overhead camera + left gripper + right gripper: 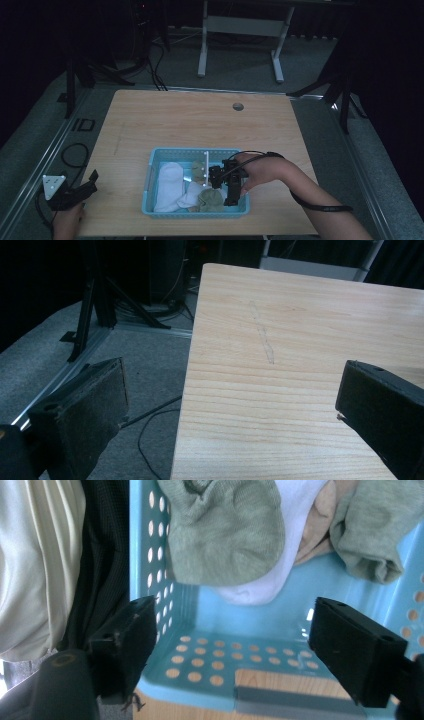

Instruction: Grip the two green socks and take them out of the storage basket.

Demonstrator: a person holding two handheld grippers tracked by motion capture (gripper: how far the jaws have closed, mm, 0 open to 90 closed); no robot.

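Right claw (pixel 216 181) hung over the right end of the light-blue perforated plastic basket (pixel 150 172), its jaws spread wide with nothing between them and pointed toward the heap of socks inside. Nearest to it lay the olive-green knitted sock (pixel 225 530), draped over a white cotton sock (pixel 260 587) against the basket's near wall, with a second olive-green sock (pixel 372 535) and a beige one (pixel 315 532) tucked behind.

To do the pick well, I would judge that the claw should dip until both pads straddle a raised fold of the olive sock alone, clear of the white one beneath and of the basket wall, then pinch through the fabric.

Left claw (pixel 67 192) rested by the pale wooden table (pixel 200 120) at its near left corner, likewise spread and empty.

From above, the whole basket sat near the table's front edge, and a longer white sock (pixel 169 187) lay at its left end. Closer in, the right gripper view gave the layering of the socks and the bare perforated floor (pixel 225 665) under the jaws; the left gripper view gave the table edge (pixel 187 390) and grey carpet (pixel 145 365).
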